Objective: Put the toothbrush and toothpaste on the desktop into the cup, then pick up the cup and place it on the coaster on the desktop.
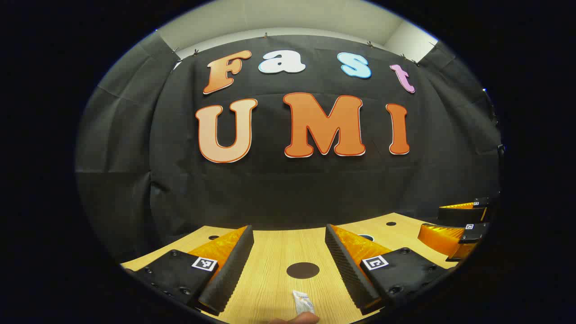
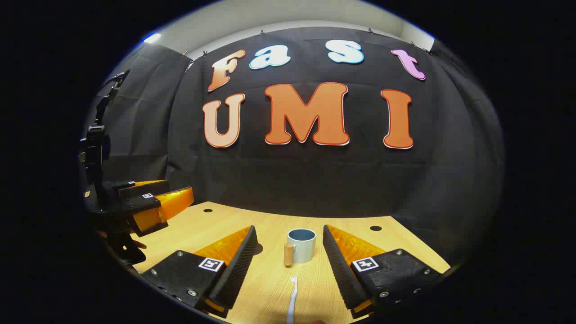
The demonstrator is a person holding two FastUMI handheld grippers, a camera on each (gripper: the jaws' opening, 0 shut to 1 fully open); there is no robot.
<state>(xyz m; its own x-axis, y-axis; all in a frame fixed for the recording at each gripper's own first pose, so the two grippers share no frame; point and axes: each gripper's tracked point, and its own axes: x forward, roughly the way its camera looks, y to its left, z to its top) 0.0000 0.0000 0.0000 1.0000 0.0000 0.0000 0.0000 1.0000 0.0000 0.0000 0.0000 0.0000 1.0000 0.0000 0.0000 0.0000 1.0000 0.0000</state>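
- The toothbrush [image 2: 293, 300] lies flat on the table [image 2: 270, 274], between the right gripper [image 2: 289, 260] fingers and closer to the camera than their tips. Its long axis runs along the gripper's own forward line, head pointing ahead toward the cup [image 2: 301, 245]; the handle's tail runs out of the bottom of the right gripper view.
- The cup stands upright just past the brush head, mouth up, a wooden handle on its left side as this gripper sees it. It sits roughly centred between the fingertips and beyond them.
- The toothpaste [image 1: 303, 302] lies on the table low between the left gripper [image 1: 289, 245] fingers. One crimped end of the tube shows, pointing ahead; the rest is cut off, so its full length cannot be judged.
- A dark round disc, probably the coaster [image 1: 303, 270], lies just ahead of the tube, between the left fingers.
- Both grippers have their jaws spread wide and hold nothing. The left gripper also appears off to the right gripper's left, hovering over the table edge.
- The step in hand appears to be the first pick-up, and nothing is in the cup yet.
- To do it well, I would lower the right gripper straight down and close across the brush handle's narrow width, low enough that the thin handle does not slip.
- Grasp mid-handle so the brush can be tipped upright over the cup.
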